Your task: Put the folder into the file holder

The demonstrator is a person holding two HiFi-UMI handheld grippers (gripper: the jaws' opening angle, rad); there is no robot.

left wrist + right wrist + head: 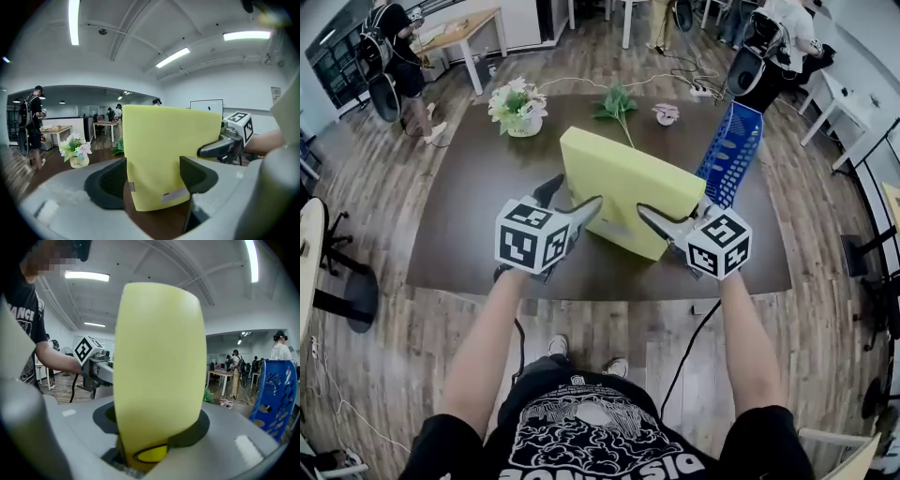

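Closest to us is a black printed T-shirt (581, 427), and from it two bare forearms (492, 328) reach out over the near edge of a dark brown table (459, 234). Each ends in a gripper with a marker cube. The left gripper (577, 195) and the right gripper (670, 211) angle in toward each other. Between them sits the yellow folder (623, 178) — tilted, its top edge slanting down to the right, over the table's near half. We cannot tell whether its lowest corner touches the tabletop.

In the left gripper view the jaws are spread wide and closed in on the folder's lower corner. One jaw sits at the folder's left edge, and the other lies across its front face, beside a small pale label (180, 194). In the right gripper view the jaws clamp the folder's narrow back, which fills the whole gap. The round finger hole (150, 454) shows low down, right at the jaw roots.

Just past the folder's right end stands the blue mesh file holder (731, 150), on the table's right side.

Further back on the table we see a pot of white and pink flowers (517, 105) at the left, a green sprig (617, 101) near the middle, and a small pink thing (666, 113) beside it. Beyond lies a wood floor (581, 56) with a pale desk (469, 33) and several people standing.
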